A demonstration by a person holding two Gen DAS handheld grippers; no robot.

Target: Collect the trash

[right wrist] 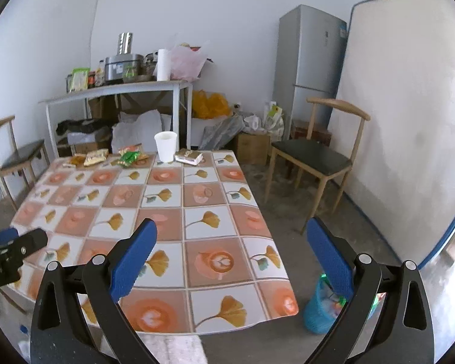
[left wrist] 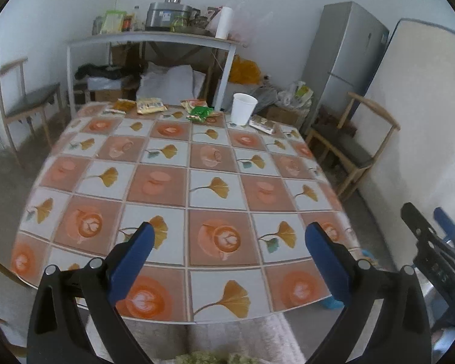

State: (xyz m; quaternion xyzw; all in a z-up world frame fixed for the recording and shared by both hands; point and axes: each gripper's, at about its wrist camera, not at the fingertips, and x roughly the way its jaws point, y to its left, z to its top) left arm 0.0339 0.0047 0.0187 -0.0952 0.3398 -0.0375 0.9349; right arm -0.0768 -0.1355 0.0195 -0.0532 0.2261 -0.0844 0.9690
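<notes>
**Both hand-held grippers wait over the near end of the counter**

We hold the left hand-held gripper (left wrist: 227,242) above the near edge of the counter (left wrist: 215,163). Its blue fingers (left wrist: 133,257) are wide apart with nothing between them. The counter has a cloth with squares of yellow leaves and orange cups.

All the trash sits far ahead of this gripper, along the far edge of the counter. From left to right we see an orange wrapper (left wrist: 122,105), a yellow wrapper (left wrist: 150,105), a green wrapper (left wrist: 200,112), a white paper cup (left wrist: 242,108) standing up, and a flat packet (left wrist: 262,123) just right of the cup. The green wrapper lies partly on an orange packet behind it.

We hold the right hand-held gripper (right wrist: 231,242) over the near right corner of the counter. Its blue fingers (right wrist: 135,261) are also wide apart and hold nothing. The cup (right wrist: 165,146) is far ahead of it and a little to the left.

On the floor, low and to the right of this gripper, stands a blue mesh bin (right wrist: 321,312), partly hidden behind the right finger. It has some scraps inside.
</notes>
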